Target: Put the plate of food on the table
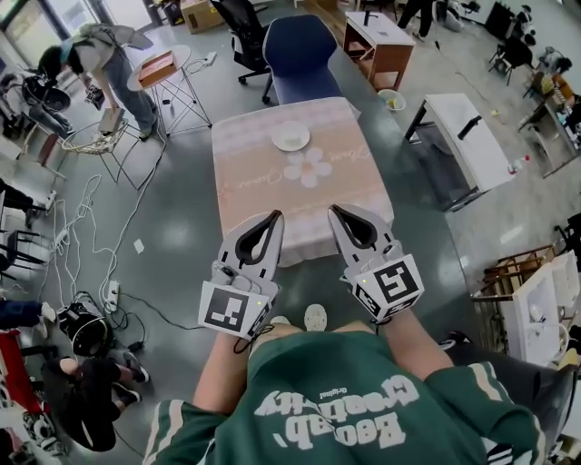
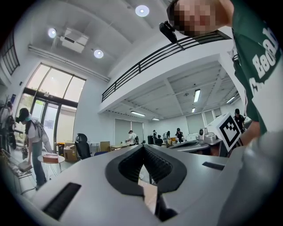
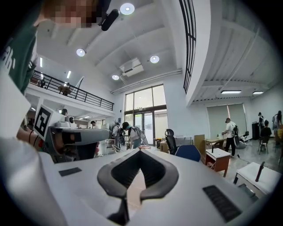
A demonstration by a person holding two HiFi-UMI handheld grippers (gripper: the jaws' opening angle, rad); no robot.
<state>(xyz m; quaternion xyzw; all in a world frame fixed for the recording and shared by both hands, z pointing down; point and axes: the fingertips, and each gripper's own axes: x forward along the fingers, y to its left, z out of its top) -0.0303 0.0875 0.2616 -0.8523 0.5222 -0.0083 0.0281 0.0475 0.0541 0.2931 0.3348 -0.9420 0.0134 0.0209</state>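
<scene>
The plate (image 1: 290, 137) sits on the table (image 1: 238, 195); our left gripper (image 1: 275, 216) and right gripper (image 1: 335, 211) hover by the table's near edge, closed and empty. Little seems left.

The left gripper (image 2: 143, 147) has its fingers (image 2: 125, 170) pressed together.

A glossy grey floor (image 1: 172, 227) spreads around me, cables (image 1: 91, 195) trailing on my left. Ahead stand a blue chair (image 1: 300, 54) and a black office chair (image 1: 238, 27). Tall windows (image 3: 146, 115) and round ceiling lights (image 3: 127, 8) brighten white walls (image 3: 199, 119).
</scene>
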